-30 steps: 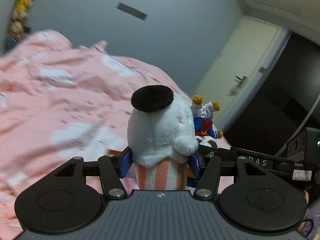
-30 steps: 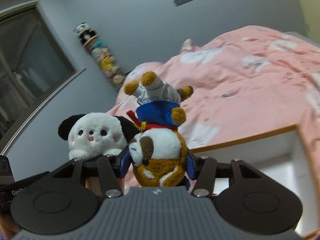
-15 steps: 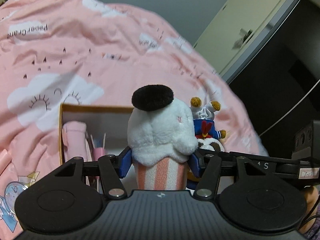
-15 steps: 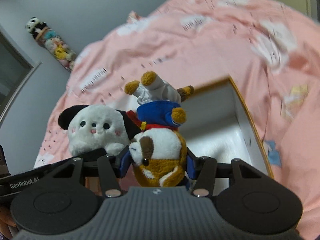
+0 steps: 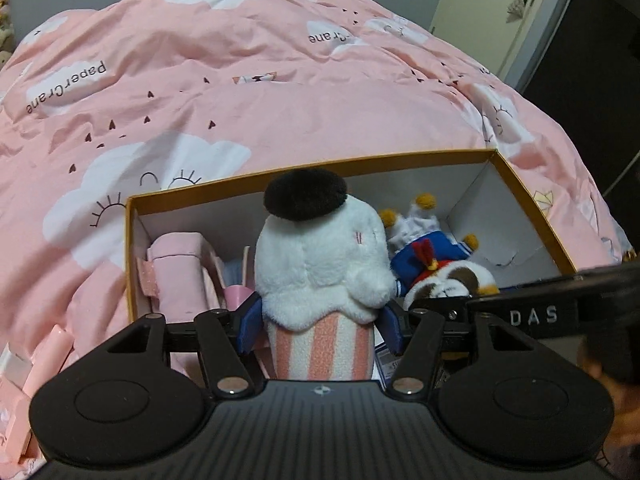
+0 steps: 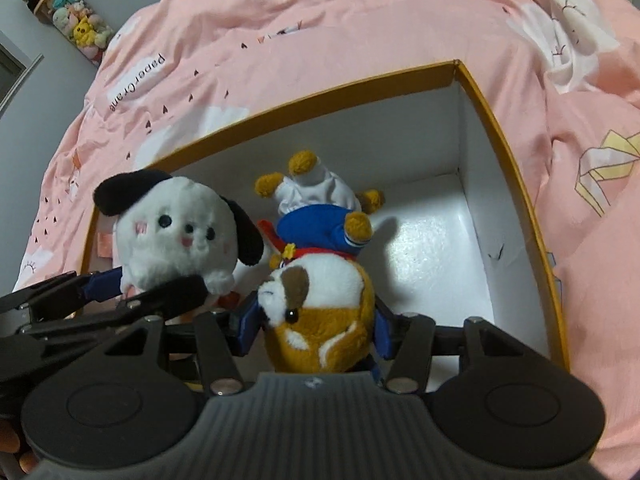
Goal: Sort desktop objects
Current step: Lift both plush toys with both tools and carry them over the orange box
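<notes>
The room is dim, and both pictures have a soft pink and grey look; light falls from above onto the white floor of the box [image 6: 432, 248], which shines with a bright patch; a dark shadow of the brown toy [image 6: 320, 288] lies on that floor to its right; the edges bend and curve like a fish's eye; the far corners go dark; the bed cover [image 5: 280, 100] looks a bit soft.
</notes>
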Demonstrator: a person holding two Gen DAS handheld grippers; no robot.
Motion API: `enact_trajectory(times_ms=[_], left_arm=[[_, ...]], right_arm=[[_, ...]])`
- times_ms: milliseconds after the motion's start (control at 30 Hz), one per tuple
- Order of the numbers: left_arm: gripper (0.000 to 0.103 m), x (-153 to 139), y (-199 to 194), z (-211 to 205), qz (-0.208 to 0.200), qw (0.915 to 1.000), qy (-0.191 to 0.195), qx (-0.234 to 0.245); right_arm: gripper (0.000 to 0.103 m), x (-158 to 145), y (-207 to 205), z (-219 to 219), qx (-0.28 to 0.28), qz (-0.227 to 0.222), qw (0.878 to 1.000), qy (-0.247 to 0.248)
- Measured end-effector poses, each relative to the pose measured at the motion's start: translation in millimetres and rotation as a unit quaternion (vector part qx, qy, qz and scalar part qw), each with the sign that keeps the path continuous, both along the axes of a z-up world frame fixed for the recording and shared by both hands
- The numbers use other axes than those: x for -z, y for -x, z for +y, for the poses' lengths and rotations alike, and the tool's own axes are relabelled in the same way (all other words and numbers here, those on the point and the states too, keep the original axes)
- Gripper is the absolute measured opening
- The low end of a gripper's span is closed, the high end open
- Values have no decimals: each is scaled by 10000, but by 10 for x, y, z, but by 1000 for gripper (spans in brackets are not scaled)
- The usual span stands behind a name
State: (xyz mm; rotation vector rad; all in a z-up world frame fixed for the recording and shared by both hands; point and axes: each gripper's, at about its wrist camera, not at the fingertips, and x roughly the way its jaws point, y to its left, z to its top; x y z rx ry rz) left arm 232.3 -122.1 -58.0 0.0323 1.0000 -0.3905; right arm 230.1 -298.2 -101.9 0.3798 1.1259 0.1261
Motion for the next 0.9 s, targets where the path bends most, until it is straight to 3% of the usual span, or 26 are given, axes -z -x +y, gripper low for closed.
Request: enact_trajectory(times_ms=[267, 500, 733, 800, 900], left_arm=[[71, 65, -15, -56, -39, 9999, -84, 146], [71, 41, -9, -77, -38, 9993, -147, 350], [58, -59, 36, -79, 143, 9971, -264, 701], [56, -69, 50, -91, 227, 9959, -375, 794], [55, -75, 91, -149, 305, 9927, -615, 994]], right_arm=[[60, 173, -66, -30, -264, 267, 9993, -48], [64, 100, -13, -105, -297, 228, 9993, -69], [64, 54, 92, -115, -528, 310, 9981, 45], [62, 60, 101, -111, -541, 322, 9980, 46], [49, 106, 89, -90, -544, 418, 9976, 48]])
